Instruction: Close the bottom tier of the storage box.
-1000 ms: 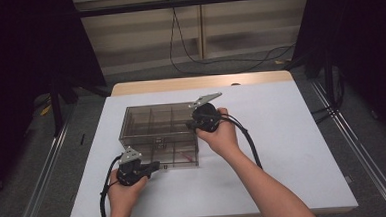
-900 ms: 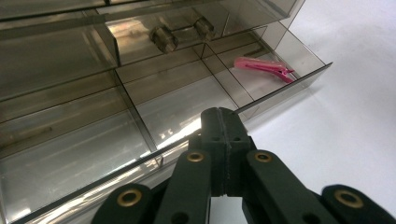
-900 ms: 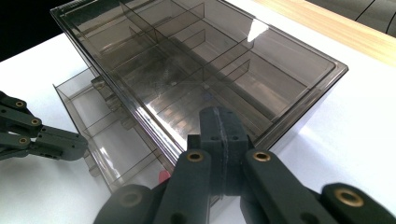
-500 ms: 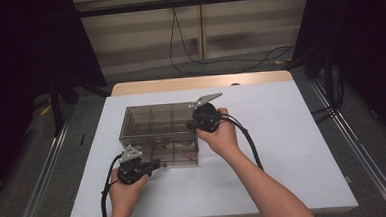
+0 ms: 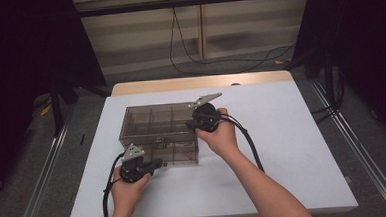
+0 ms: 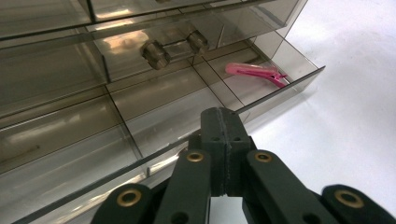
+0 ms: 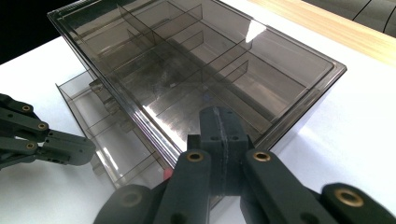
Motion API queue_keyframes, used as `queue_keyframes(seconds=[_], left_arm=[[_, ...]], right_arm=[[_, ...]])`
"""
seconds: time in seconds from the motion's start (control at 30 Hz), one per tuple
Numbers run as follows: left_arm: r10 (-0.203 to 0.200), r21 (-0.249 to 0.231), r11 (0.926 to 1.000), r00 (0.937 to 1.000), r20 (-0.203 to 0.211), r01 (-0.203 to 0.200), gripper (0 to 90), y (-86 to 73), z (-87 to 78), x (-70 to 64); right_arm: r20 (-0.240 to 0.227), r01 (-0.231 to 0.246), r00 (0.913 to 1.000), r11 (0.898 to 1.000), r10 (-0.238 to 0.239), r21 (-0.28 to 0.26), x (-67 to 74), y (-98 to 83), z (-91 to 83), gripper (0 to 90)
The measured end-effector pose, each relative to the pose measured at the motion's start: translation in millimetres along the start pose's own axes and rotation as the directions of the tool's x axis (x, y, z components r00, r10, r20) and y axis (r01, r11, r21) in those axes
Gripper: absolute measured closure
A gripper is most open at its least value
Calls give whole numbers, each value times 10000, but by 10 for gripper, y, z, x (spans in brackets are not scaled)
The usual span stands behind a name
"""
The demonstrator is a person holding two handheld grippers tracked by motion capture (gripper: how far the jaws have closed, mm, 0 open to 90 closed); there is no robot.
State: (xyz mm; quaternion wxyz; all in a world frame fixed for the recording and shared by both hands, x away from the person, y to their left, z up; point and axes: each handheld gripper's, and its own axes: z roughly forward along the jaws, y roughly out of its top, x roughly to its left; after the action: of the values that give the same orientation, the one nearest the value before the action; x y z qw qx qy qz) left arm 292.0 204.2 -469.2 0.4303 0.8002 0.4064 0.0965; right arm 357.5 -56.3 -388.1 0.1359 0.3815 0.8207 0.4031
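A smoky clear plastic drawer box [image 5: 156, 121] stands on the white table [image 5: 293, 148]. Its bottom drawer [image 6: 154, 116] is pulled out a little toward me. A pink hair clip [image 6: 254, 72] lies in that drawer's right-hand compartment. My left gripper [image 5: 157, 163] is shut with nothing between its fingers, and its tips [image 6: 224, 116] are at the drawer's front wall. My right gripper [image 5: 193, 123] is shut too. Its tips [image 7: 223, 116] rest on the box lid [image 7: 196, 60] near the front right corner. The left gripper [image 7: 86, 150] also shows at the left of the right gripper view.
The drawer above the open one has a stubby handle [image 6: 173, 46]. A wooden strip [image 5: 199, 82] runs along the table's far edge, with cables on the floor beyond. Bare white tabletop lies right of the box and in front of it.
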Motion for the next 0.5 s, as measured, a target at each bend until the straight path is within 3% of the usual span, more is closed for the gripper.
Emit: queue_keyframes(seconds=[0.5], left_arm=[[9,79,10000,10000,11,-9,900,-22,22,-29]], right_arm=[[54,5,10000,10000,-5,19,4,4,3,900]])
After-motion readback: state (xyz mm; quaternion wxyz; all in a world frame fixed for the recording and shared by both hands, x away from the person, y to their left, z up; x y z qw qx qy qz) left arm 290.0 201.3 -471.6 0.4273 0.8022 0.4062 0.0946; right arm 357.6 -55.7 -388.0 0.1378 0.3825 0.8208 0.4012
